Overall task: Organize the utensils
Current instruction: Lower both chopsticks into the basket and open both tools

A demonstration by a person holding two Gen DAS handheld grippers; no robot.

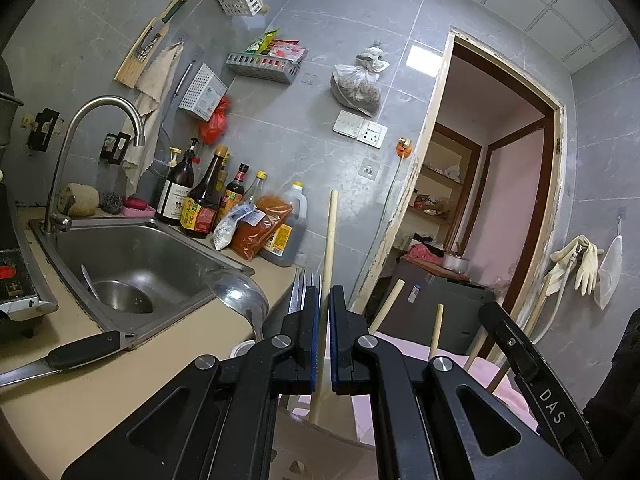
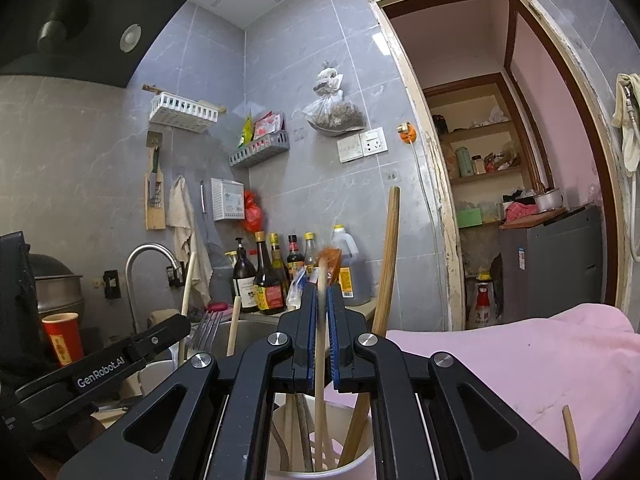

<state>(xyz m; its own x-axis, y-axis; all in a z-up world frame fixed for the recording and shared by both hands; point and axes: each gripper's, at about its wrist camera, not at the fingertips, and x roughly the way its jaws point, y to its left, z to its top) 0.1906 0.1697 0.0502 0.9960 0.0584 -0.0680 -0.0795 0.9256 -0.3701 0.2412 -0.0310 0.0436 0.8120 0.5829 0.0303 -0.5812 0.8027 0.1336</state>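
In the left wrist view my left gripper (image 1: 325, 292) is shut on a thin upright wooden stick (image 1: 330, 232) whose lower end drops toward a beige holder (image 1: 332, 452). Fork tines (image 1: 304, 288) rise just left of its fingers. A steel ladle (image 1: 240, 292) stands beside them. In the right wrist view my right gripper (image 2: 322, 288) is shut on a pale wooden spatula handle (image 2: 320, 392) that stands in a round white holder (image 2: 362, 466) among several other utensils. A brown wooden handle (image 2: 387, 256) leans to the right in that holder. The left gripper (image 2: 180, 326) shows at the lower left, by the fork (image 2: 206, 330).
A steel sink (image 1: 168, 236) with a bowl and tap (image 1: 100, 120) lies to the left. Sauce bottles (image 1: 200, 200) line the wall. A black-handled knife (image 1: 80, 354) lies on the counter. A pink cloth (image 2: 512, 360) is at the right, with an open doorway (image 2: 500, 160) behind it. A red cup (image 2: 62, 338) stands at the left.
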